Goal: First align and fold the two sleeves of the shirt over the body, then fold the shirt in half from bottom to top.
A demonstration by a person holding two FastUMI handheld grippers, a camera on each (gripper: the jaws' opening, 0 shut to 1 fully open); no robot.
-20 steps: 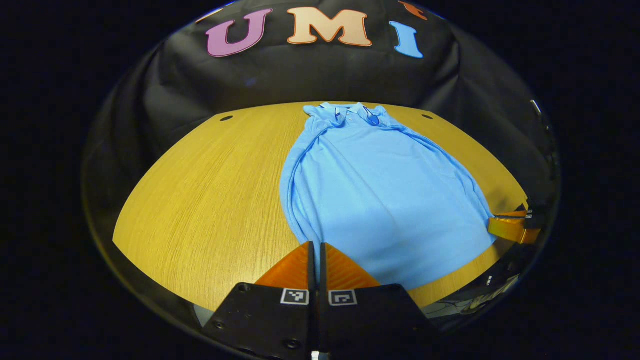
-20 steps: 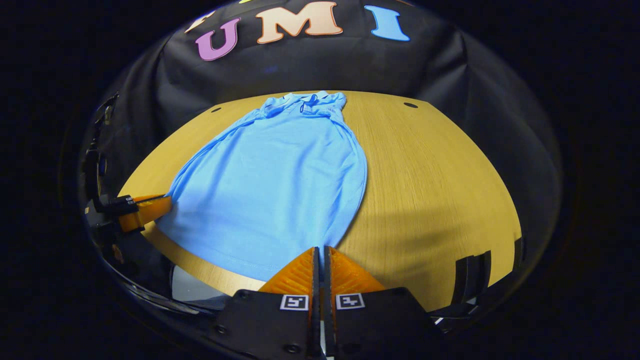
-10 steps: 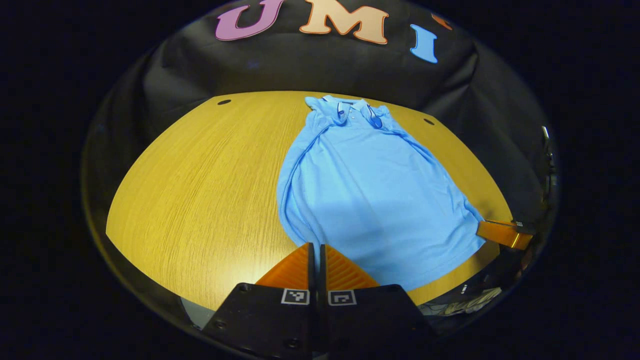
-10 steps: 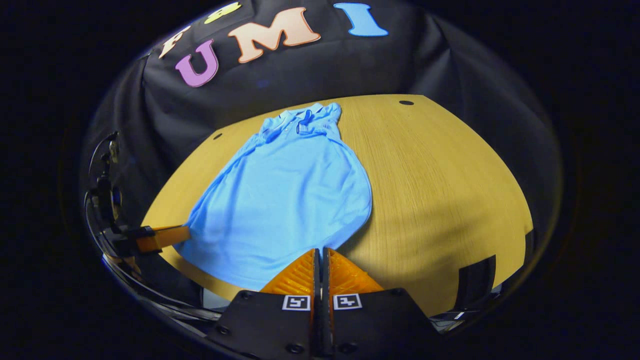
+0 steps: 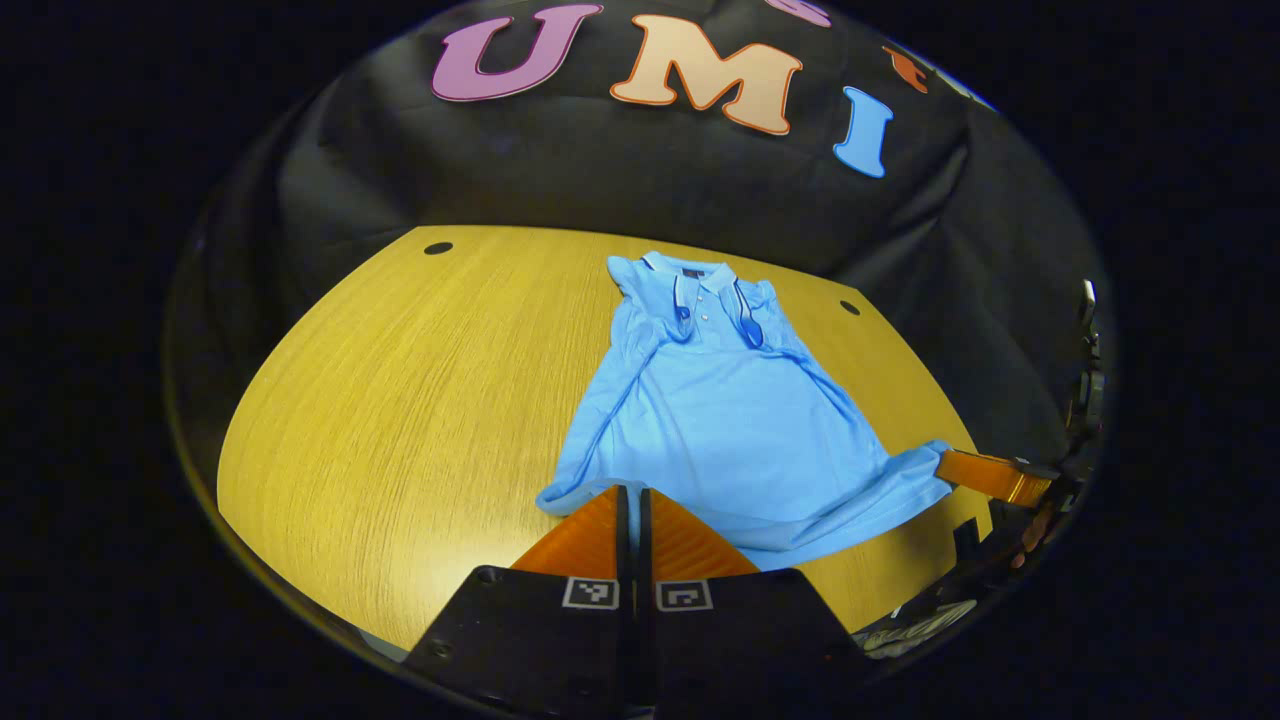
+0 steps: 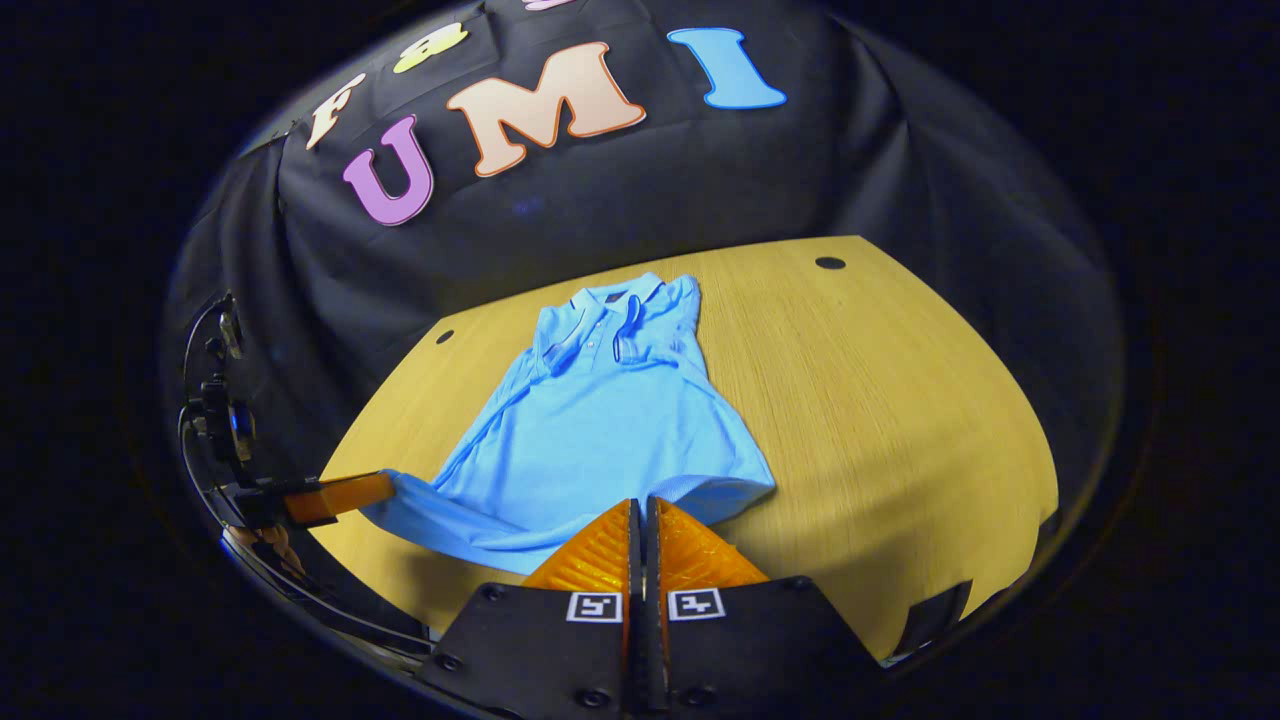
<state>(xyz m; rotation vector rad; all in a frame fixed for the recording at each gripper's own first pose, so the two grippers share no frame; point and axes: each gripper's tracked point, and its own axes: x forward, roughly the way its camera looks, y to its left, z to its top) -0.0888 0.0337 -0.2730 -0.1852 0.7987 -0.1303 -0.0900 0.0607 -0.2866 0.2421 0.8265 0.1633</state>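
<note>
A light blue polo shirt [image 5: 720,420] lies collar-far on the wooden table [image 5: 400,400], its sleeves folded in over the body. In the left gripper view my left gripper [image 5: 632,492] is shut on the near left corner of the bottom hem, which is raised off the table. My right gripper [image 5: 955,466] holds the other hem corner at the right, and the hem sags between them. In the right gripper view the shirt [image 6: 610,430] rises to my right gripper [image 6: 642,503], shut on its hem corner, with my left gripper [image 6: 365,487] on the far corner at the left.
Small dark holes [image 5: 438,248] [image 6: 829,263] mark the table's far corners. Bare wood stretches left of the shirt in the left gripper view and right of the shirt [image 6: 880,400] in the right gripper view. The black cloth wall stands close behind the collar.
Both grippers have lifted the bottom hem off the table and carried it toward the collar. The shirt's flat part looks shorter, and the hem now hangs between the two grippers.
</note>
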